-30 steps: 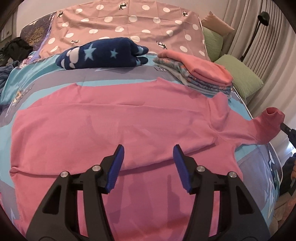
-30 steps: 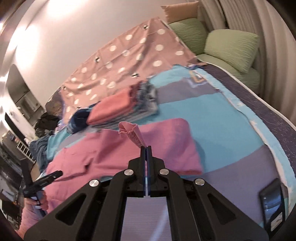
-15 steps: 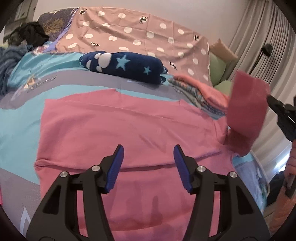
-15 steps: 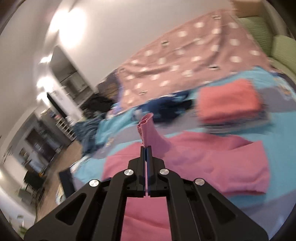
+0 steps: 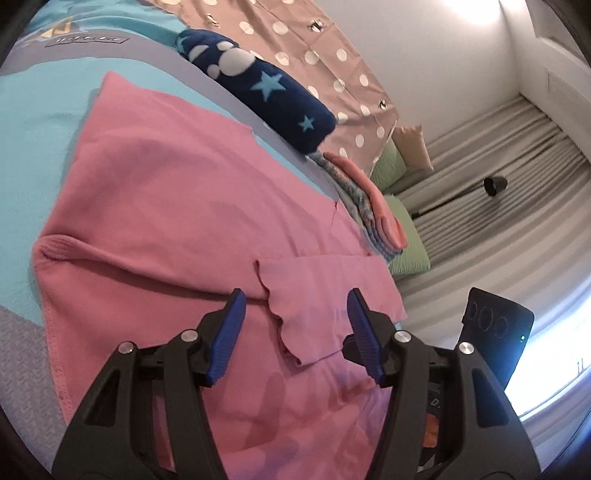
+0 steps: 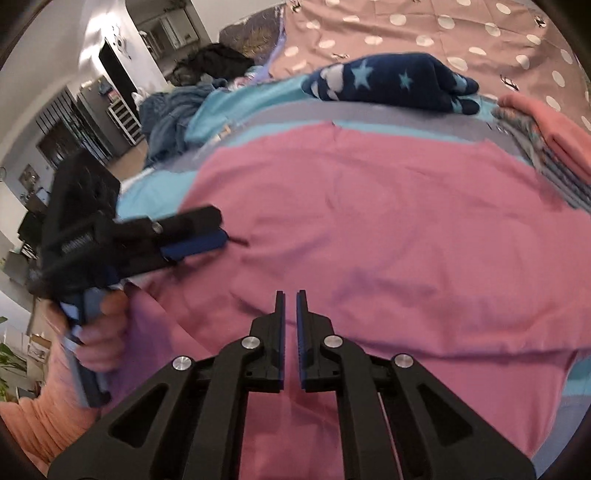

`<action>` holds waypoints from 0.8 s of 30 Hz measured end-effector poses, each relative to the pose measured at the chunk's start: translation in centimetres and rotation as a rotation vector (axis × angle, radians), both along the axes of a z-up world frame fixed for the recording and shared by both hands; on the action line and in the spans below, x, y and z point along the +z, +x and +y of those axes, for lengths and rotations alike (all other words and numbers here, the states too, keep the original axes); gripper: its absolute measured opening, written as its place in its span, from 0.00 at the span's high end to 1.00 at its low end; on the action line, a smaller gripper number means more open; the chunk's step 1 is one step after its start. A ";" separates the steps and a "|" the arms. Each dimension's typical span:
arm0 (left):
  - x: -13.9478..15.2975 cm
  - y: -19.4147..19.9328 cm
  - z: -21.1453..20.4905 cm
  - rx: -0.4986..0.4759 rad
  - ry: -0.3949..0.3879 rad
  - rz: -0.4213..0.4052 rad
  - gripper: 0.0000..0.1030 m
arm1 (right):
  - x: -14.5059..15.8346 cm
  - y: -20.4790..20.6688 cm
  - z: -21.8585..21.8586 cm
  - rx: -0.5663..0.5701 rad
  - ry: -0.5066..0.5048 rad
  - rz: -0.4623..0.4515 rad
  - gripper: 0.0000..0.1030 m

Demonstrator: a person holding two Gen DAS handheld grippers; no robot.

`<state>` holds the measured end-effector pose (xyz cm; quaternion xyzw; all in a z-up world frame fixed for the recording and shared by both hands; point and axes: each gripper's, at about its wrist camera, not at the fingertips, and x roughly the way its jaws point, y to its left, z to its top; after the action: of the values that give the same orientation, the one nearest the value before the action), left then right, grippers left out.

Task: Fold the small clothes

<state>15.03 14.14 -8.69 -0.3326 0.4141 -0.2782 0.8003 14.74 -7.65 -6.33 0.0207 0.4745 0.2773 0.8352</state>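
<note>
- Bedroom setting: a bed with a turquoise-and-grey cover (image 5: 22, 110) serves as the folding surface, with a dotted mauve sheet (image 6: 424, 33) toward the headboard and grey curtains (image 5: 491, 155) at one side.
- Spread flat across the cover lies the pink shirt (image 6: 369, 229), the garment being folded; one sleeve (image 5: 325, 295) is laid back over the body, its wavy cuff edge lying between the blue pads of the left gripper (image 5: 295, 328).
- Left gripper: jaws stand about half apart, empty, hovering just above the folded sleeve.
- Right gripper (image 6: 290, 325): jaws are opening from a narrow slit, with nothing between them; pink cloth lies beneath.
- A hand (image 6: 99, 332) holding the left gripper shows at the left edge of the right wrist view.
- Beyond the shirt sit a navy star-print bundle (image 5: 266, 88) and a stack of folded clothes (image 5: 369, 206), well clear of the work.
- Handling, as a judgement: the shirt looks light, soft and limp, so it will sag and crease wherever unsupported; it is not fragile.
- Best hold is likely a pinch on a hem, side seam or shoulder corner, taking both layers, one gripper at each end of the edge to be folded.
</note>
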 end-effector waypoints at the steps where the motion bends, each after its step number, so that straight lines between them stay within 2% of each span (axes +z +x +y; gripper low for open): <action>1: 0.0 0.1 -0.3 -0.009 0.026 0.003 0.47 | 0.0 -0.5 -0.5 -0.006 -0.008 -0.002 0.91; 3: 0.0 0.1 -1.6 -0.028 0.107 0.000 0.56 | 0.1 -1.0 -1.3 -0.026 -0.023 -0.013 0.85; 5: 0.1 0.0 -2.9 -0.051 0.173 -0.014 0.57 | 0.3 -1.3 -2.2 -0.051 -0.019 -0.021 0.77; 7: 0.0 -0.5 -3.7 -0.067 0.201 -0.021 0.57 | 0.5 -1.9 -3.5 -0.079 -0.009 -0.033 0.74; 8: 0.1 -0.5 -4.2 -0.074 0.219 -0.023 0.62 | 0.6 -2.1 -4.0 -0.089 -0.006 -0.036 0.71; 9: 0.2 -0.4 -5.0 -0.081 0.256 -0.027 0.94 | 1.0 -2.6 -5.1 -0.117 -0.006 -0.052 0.70; 10: 0.3 -0.3 -5.7 -0.092 0.294 -0.028 0.97 | 0.9 -2.7 -5.6 -0.136 -0.007 -0.062 0.66; 12: 1.5 -0.5 -6.8 -0.074 0.361 -0.055 0.99 | 1.6 -3.2 -7.7 -0.198 -0.012 -0.096 0.61; 14: 4.1 -0.9 -7.2 -0.065 0.366 -0.126 0.99 | 2.4 -4.0 -10.3 -0.277 -0.036 -0.142 0.58; 15: 6.5 -1.2 -7.2 -0.047 0.365 -0.186 0.99 | 2.6 -4.2 -11.2 -0.311 -0.054 -0.159 0.57; 17: 10.7 -1.3 -6.6 -0.003 0.390 -0.290 0.99 | 3.0 -4.4 -13.2 -0.401 -0.122 -0.194 0.46; 20: 14.7 -0.5 -5.0 0.080 0.465 -0.382 0.99 | 2.6 -4.3 -15.9 -0.535 -0.245 -0.212 0.43; 22: 15.7 0.4 -3.2 0.145 0.541 -0.398 0.99 | 1.7 -4.0 -16.9 -0.559 -0.264 -0.182 0.41; 24: 14.8 1.7 -1.4 0.181 0.625 -0.372 0.98 | 0.6 -3.7 -17.1 -0.551 -0.259 -0.145 0.41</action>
<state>16.77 12.72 6.15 -0.0510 0.2957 -0.1222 0.9461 10.99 -24.74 -5.77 0.0222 0.4216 -0.0215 0.9063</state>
